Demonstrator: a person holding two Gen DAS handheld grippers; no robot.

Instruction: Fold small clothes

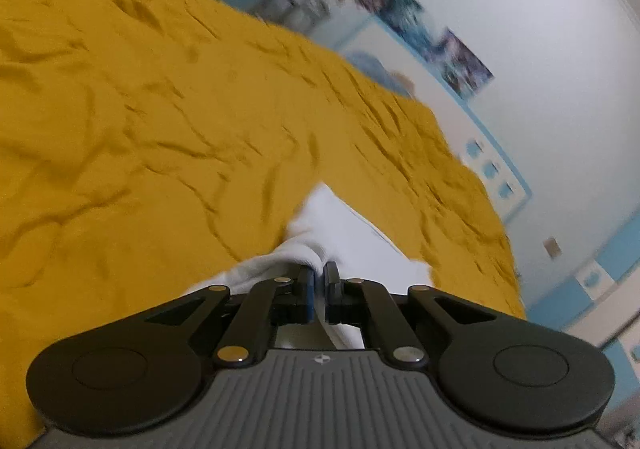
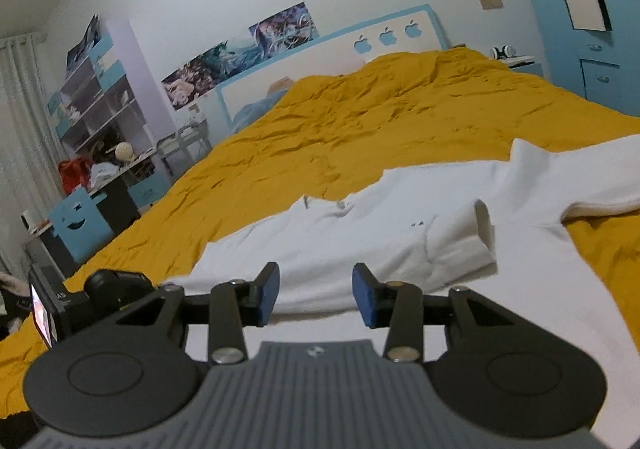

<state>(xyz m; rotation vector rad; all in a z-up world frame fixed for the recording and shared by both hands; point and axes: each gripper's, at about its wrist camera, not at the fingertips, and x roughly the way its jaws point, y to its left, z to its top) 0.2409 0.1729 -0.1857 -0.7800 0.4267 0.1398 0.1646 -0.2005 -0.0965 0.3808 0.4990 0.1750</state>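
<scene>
A white garment (image 2: pixel 360 233) lies spread on the mustard-yellow bedspread (image 2: pixel 360 121), with one sleeve folded over its middle (image 2: pixel 472 241). My right gripper (image 2: pixel 316 297) is open and empty, just above the garment's near edge. My left gripper (image 1: pixel 319 281) is shut on a bunched fold of the white garment (image 1: pixel 320 233), held over the bedspread (image 1: pixel 160 121). The left gripper's body also shows at the lower left of the right wrist view (image 2: pixel 80 301).
A blue and white headboard (image 2: pixel 340 53) stands at the far end of the bed. Shelves and a cluttered desk (image 2: pixel 104 153) stand along the left. A blue wardrobe (image 2: pixel 580 29) stands at the right. A blue pillow (image 2: pixel 256 109) lies by the headboard.
</scene>
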